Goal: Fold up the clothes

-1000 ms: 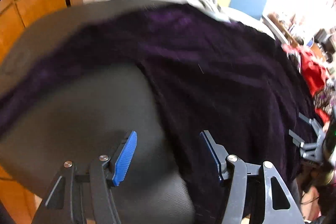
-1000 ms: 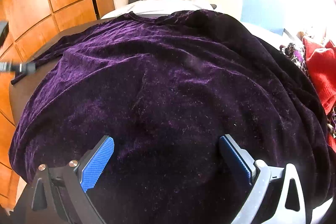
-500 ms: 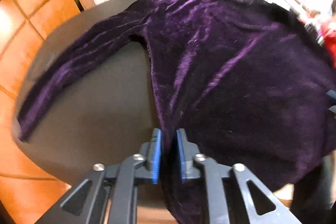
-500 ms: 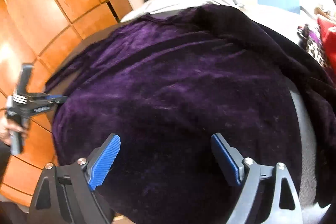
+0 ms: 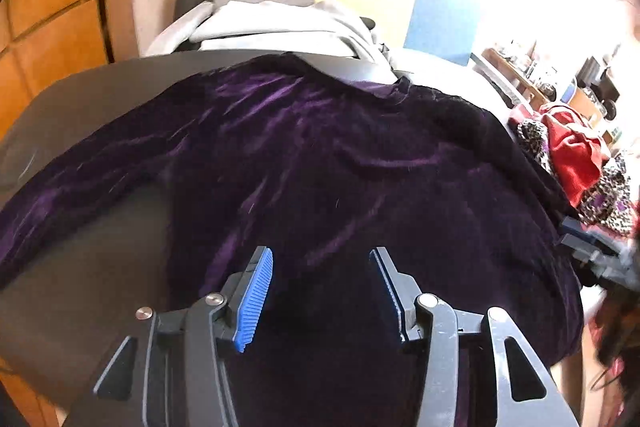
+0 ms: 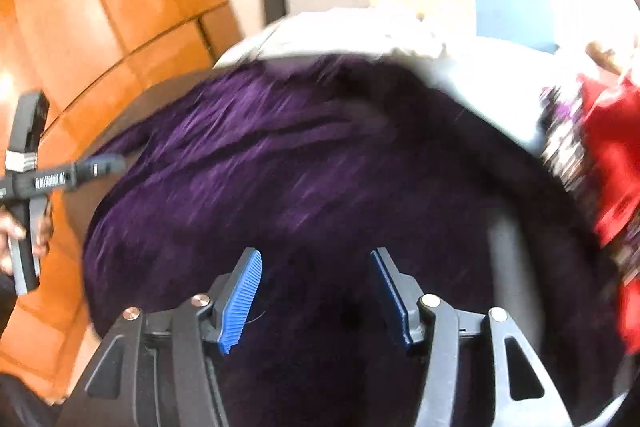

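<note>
A: Biggest thing first?
B: Dark grey table [image 5: 100,99] — round-edged, fills the lower left of the left wrist view. In the right wrist view only a bare strip of it shows at right of centre.
A: And the garment?
B: Purple velvet top [image 5: 340,167] spread flat over the table, takes up the whole middle of both views. One sleeve [image 5: 60,199] runs out to the left edge of the left wrist frame, lying on bare tabletop. Right wrist view is motion-blurred, cloth streaky.
A: Behind it?
B: Pale grey clothes [image 5: 280,27] piled at the table's far side, upper centre. Orange wooden panels [image 6: 100,7] fill the upper left. Red fabric [image 5: 572,155] with a leopard-print piece just beside it at the right edge.
A: Tools?
B: Left gripper [image 5: 322,291] at bottom centre of its view, blue pads spread apart, nothing between them, purple cloth showing in the gap. Right gripper [image 6: 316,293] the same — fingers wide, holding nothing, over the lower part of the top.
A: Do they see each other?
B: Yes. The left tool shows at the left edge of the right wrist view, a hand [image 6: 24,231] around its handle, tip beside the top's left edge. Contact — cannot tell.
</note>
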